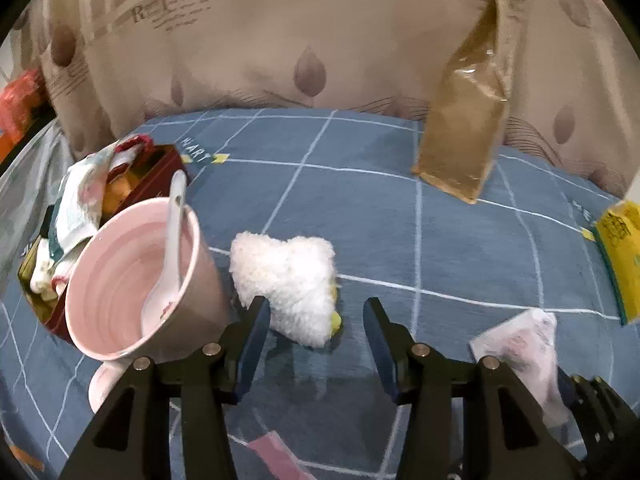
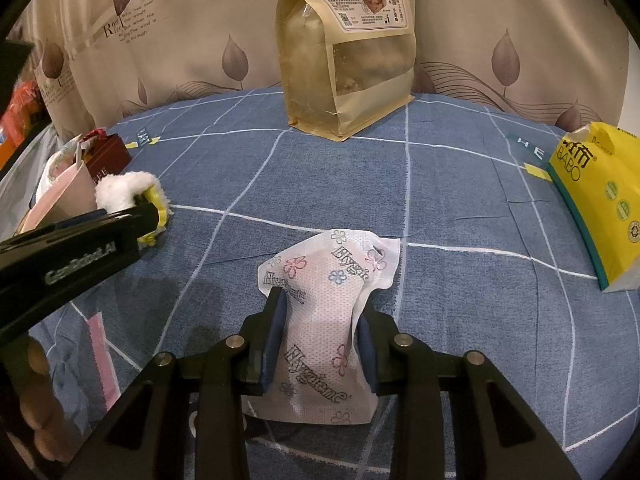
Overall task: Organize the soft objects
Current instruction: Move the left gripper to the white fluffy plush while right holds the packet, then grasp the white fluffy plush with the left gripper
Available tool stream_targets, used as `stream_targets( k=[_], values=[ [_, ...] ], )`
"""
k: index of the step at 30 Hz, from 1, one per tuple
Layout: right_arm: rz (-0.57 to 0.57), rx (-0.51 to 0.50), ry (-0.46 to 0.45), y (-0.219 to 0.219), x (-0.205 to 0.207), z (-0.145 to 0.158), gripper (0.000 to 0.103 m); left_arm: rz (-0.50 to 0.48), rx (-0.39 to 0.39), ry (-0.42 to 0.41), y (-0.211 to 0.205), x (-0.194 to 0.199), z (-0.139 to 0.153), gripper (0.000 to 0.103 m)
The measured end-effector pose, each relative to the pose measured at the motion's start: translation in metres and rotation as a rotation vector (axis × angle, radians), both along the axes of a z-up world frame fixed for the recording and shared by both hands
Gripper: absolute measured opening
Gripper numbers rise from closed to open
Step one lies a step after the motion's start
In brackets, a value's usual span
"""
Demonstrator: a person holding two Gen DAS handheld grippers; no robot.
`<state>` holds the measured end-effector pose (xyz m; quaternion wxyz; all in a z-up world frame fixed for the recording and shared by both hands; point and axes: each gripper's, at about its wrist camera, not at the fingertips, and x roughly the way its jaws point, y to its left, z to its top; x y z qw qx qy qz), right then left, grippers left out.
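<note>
A fluffy white cloth with a yellow edge [image 1: 292,284] lies on the blue checked bedsheet [image 1: 400,224]. My left gripper [image 1: 316,308] is open just above it, fingers on either side of its near corner. The cloth also shows in the right wrist view [image 2: 124,192], behind the left gripper's arm. My right gripper [image 2: 320,312] is shut on a white flower-printed soft packet [image 2: 324,300] and holds it over the sheet. That packet shows at the lower right of the left wrist view [image 1: 524,352].
A pink cup with a white spoon [image 1: 136,280] stands close left of the cloth. A red box of packets [image 1: 80,216] is behind it. A tall brown paper bag [image 2: 348,52] stands at the back. A yellow tissue pack [image 2: 596,208] lies at right.
</note>
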<state>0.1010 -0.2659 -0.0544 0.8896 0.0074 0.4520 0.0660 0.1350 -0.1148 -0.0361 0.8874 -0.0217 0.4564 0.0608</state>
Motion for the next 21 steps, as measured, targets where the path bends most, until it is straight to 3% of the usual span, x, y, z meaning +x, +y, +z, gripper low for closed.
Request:
stream_targets(
  k=[11,18,21],
  values=[
    [0.0,0.004,0.0,0.0,0.0,0.0,0.032,0.08,0.028,-0.021,0.002,-0.003,0.005,0.054],
    [-0.001,0.009,0.001,0.001,-0.001,0.001,0.032,0.104,0.026,0.051,0.0,0.013,-0.011,0.059],
    [-0.002,0.01,0.001,0.002,-0.001,0.001,0.032,0.096,0.047,0.045,-0.006,0.017,-0.015,0.059]
  ],
)
